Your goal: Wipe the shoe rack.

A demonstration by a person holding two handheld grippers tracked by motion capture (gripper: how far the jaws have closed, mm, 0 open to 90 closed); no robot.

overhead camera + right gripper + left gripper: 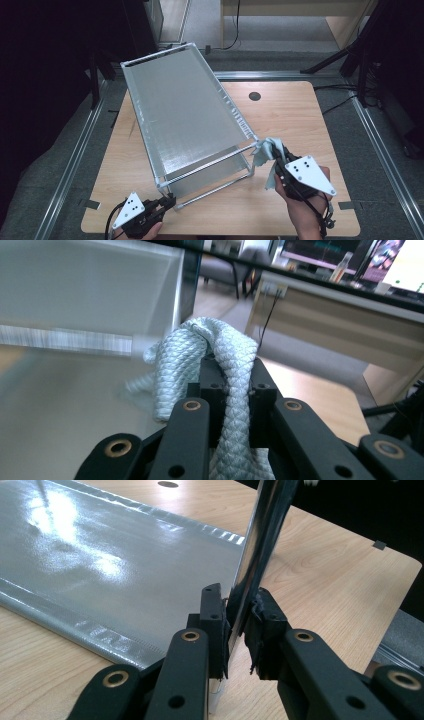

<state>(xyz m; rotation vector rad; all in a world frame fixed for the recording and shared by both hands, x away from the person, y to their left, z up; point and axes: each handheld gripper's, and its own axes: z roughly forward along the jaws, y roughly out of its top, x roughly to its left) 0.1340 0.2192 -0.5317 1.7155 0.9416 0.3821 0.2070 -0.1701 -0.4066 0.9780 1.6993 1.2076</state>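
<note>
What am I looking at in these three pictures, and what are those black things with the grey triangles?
A person holds a hand-held gripping tool in each hand at a wooden table. One picture looks down from above; the other two come from cameras riding on each tool, looking along its black jaws. On the table stands a two-level metal rack. The left tool is shut on one upright leg of the rack. The right tool is shut on a pale woven cloth, held up at the rack's near corner.
</note>
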